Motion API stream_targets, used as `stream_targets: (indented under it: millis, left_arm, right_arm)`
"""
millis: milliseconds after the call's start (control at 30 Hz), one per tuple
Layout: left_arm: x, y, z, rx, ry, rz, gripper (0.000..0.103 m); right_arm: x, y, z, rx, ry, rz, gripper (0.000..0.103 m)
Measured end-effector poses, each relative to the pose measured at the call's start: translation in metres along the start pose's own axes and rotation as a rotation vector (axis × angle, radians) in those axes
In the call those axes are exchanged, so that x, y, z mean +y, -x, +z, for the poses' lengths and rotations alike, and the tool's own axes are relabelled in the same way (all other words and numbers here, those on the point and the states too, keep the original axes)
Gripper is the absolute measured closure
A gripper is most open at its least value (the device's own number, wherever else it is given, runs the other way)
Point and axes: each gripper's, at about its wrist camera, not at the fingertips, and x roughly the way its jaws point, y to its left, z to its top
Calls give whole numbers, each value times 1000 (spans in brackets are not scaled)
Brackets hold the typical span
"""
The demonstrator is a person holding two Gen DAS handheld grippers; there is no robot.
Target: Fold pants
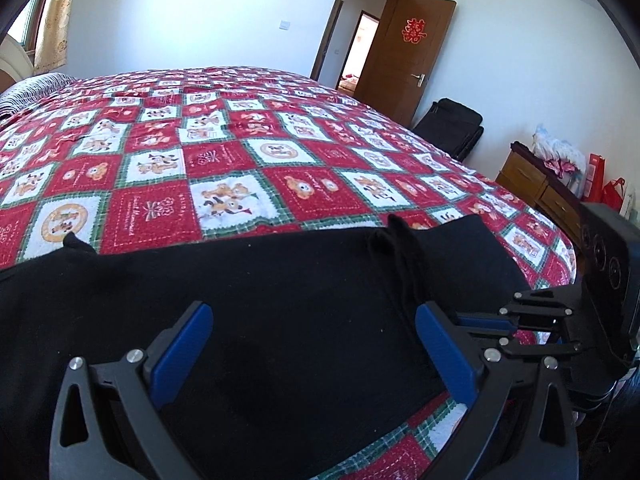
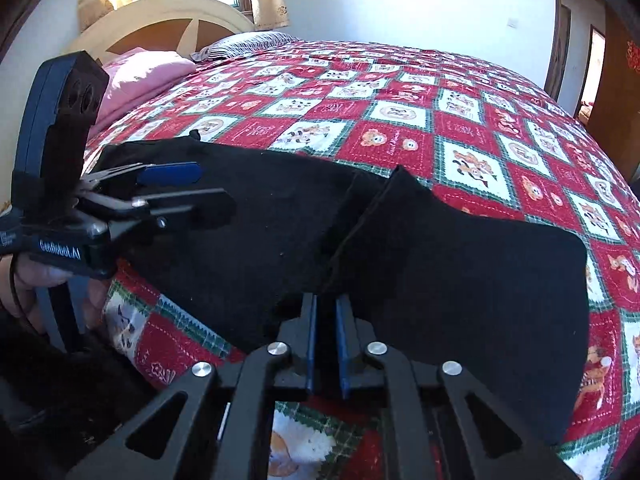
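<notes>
Left gripper [image 1: 314,344] hangs with its blue pads spread wide over the black pants [image 1: 260,300], nothing caught between them; from the right wrist view it [image 2: 188,188] shows side-on above the left part of the cloth. Right gripper [image 2: 326,336] has its jaws drawn close together at the near edge of the pants [image 2: 460,272], right where a fold ridge runs back across the fabric, but whether cloth is pinched in the narrow slit I cannot tell.

Pants lie flat along the near side of the bed [image 1: 224,152], spread left to right over the red checked quilt [image 2: 400,120]. One layer is lapped over another near the middle, its raised edge running from the near hem toward the far one. A strip of quilt shows between the near hem and the mattress edge.

Beyond the pants the quilt stretches bare to the far side. Pillows [image 2: 148,68] sit by the headboard [image 2: 168,20]. Off the foot end stand a wooden dresser [image 1: 536,188] with bags [image 1: 560,156] piled on top, a dark suitcase [image 1: 452,124] against the wall, and an open door [image 1: 408,52]
</notes>
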Motion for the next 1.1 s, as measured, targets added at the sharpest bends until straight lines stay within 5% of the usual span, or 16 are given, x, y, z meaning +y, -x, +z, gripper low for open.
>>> stream_targets:
  millis: [200, 333, 400, 433, 500, 667, 767, 900, 1100]
  left_arm:
    - [-3, 0, 2, -3, -5, -26, 0]
    - [-17, -6, 3, 20, -32, -51, 0]
    - [-25, -10, 3, 34, -62, -61, 0]
    - [-29, -11, 3, 39, -81, -64, 0]
    - [-38, -16, 6, 51, -100, -84, 0]
    - [-55, -36, 12, 102, -91, -143, 2]
    - [-63, -55, 12, 167, -82, -148, 20]
    - [-72, -61, 14, 176, -98, -139, 23]
    - [-72, -62, 12, 175, -103, -121, 73]
  right_arm:
    - [13, 23, -5, -31, 48, 4, 98]
    - [16, -4, -13, 44, 72, 7, 97]
    - [4, -1, -12, 48, 24, 60, 93]
    - [-3, 5, -11, 48, 0, 77, 82]
    - [-27, 31, -8, -14, -62, 96, 64]
    - [-104, 74, -22, -180, -287, -2, 61]
    - [-145, 77, -37, -225, -461, -71, 61]
    - [-164, 69, -44, -232, -556, -119, 60]
    - [-149, 76, -40, -309, -490, -162, 58]
